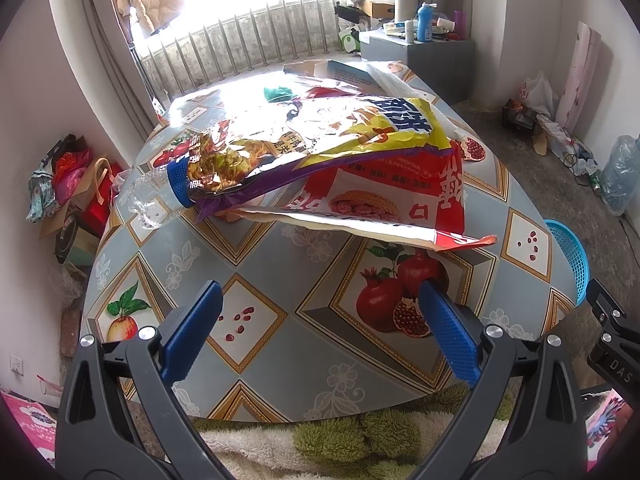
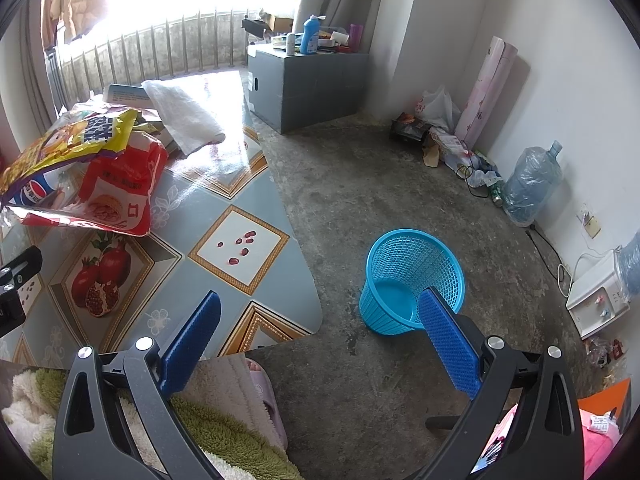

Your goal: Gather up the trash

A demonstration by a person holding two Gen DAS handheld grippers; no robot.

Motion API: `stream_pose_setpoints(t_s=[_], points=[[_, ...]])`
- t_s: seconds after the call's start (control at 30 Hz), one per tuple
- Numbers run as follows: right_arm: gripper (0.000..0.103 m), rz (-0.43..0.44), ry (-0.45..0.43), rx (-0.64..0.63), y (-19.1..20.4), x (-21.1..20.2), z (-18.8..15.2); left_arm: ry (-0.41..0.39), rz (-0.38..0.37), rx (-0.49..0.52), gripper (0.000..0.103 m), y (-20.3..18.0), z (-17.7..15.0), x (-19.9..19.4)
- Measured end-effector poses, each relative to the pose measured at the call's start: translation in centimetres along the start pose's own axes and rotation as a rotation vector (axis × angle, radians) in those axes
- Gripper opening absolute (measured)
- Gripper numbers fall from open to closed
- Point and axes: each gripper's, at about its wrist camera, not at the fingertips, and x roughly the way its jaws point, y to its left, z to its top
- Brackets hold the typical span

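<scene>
Lying heaped on the bench [image 1: 280, 248], the yellow snack bag [image 1: 320, 140], red bag [image 1: 384, 196] and crushed clear bottle [image 1: 156, 196] sit well ahead of the left gripper [image 1: 320, 320], whose jaws gape empty. Only the right wrist view shows the whole blue basket [image 2: 412, 280] on the floor, beyond the right gripper [image 2: 320, 324], likewise spread and empty.

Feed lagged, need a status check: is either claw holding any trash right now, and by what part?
Nothing is held. The left claw and right claw are both open and empty; the snack bags lie on the table.
</scene>
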Motion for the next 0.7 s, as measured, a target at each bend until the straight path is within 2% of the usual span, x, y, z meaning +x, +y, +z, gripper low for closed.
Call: stream_pose_setpoints(t_s=[0.7], points=[[0.097, 0.008, -0.006, -0.003, 0.69, -0.01, 0.40, -0.001, 0.000, 0.000, 0.094, 0.41, -0.04, 0.01]])
